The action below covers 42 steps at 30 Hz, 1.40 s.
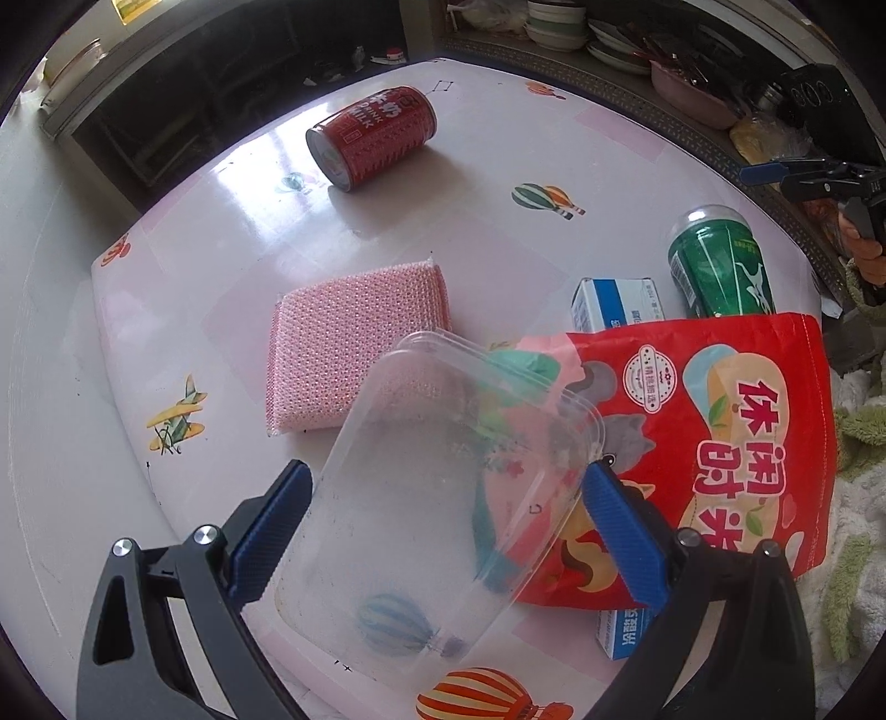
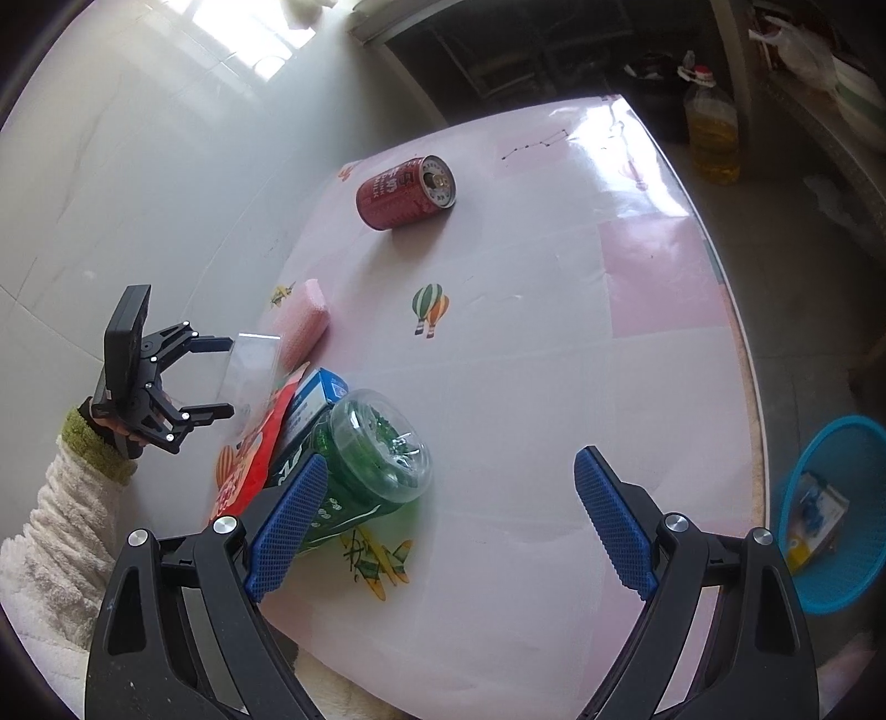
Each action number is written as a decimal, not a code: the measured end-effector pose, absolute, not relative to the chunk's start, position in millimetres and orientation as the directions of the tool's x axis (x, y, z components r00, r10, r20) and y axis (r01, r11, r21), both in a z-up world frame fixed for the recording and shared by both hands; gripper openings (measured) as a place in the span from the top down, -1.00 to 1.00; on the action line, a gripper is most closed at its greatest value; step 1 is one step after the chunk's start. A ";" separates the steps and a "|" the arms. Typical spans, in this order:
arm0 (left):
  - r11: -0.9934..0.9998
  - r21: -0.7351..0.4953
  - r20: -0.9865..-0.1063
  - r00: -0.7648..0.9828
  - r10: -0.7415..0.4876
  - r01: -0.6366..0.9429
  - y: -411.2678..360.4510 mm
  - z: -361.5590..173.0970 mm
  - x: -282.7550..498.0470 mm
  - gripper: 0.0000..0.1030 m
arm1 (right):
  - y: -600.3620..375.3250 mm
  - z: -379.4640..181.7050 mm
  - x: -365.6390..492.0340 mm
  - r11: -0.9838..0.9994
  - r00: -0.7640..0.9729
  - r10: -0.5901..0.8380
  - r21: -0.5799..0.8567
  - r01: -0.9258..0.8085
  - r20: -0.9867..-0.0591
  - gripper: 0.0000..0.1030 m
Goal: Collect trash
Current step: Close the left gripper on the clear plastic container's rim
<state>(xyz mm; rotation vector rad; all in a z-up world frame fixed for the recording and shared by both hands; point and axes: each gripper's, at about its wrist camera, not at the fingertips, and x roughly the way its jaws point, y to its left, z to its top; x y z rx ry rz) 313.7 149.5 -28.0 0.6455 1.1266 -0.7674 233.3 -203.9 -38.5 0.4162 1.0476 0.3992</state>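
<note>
My left gripper (image 1: 443, 526) is shut on a clear plastic container (image 1: 437, 487) and holds it above the table; it also shows in the right wrist view (image 2: 252, 363). Beneath it lie a pink sponge (image 1: 354, 343) and a red snack bag (image 1: 714, 443). A green can (image 1: 720, 266) and a blue-white carton (image 1: 617, 304) lie beside the bag. A red can (image 1: 371, 135) lies on its side farther off. My right gripper (image 2: 443, 515) is open and empty, its left finger beside the green can (image 2: 365, 459).
A blue waste basket (image 2: 830, 509) with some trash stands on the floor right of the table (image 2: 554, 387). An oil bottle (image 2: 711, 133) stands on the floor beyond it. Shelves with dishes (image 1: 559, 25) are behind the table. A second blue-white carton (image 1: 623, 631) pokes out under the bag.
</note>
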 end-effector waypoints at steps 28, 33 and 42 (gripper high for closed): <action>0.617 -0.001 -0.970 0.149 -0.191 0.787 158.3 -36.2 319.0 -0.82 | -198.3 -38.5 232.8 0.832 0.430 0.536 0.541 -0.123 -0.727 -0.69; 0.726 0.034 -0.957 0.232 -0.174 0.687 178.6 -25.4 318.8 -0.80 | -202.8 -35.9 228.8 0.826 0.441 0.539 0.552 -0.112 -0.717 -0.69; 0.924 0.002 -0.869 0.458 -0.187 0.382 220.7 10.5 316.9 -0.79 | -211.3 -31.2 217.1 0.833 0.469 0.518 0.546 -0.087 -0.716 -0.69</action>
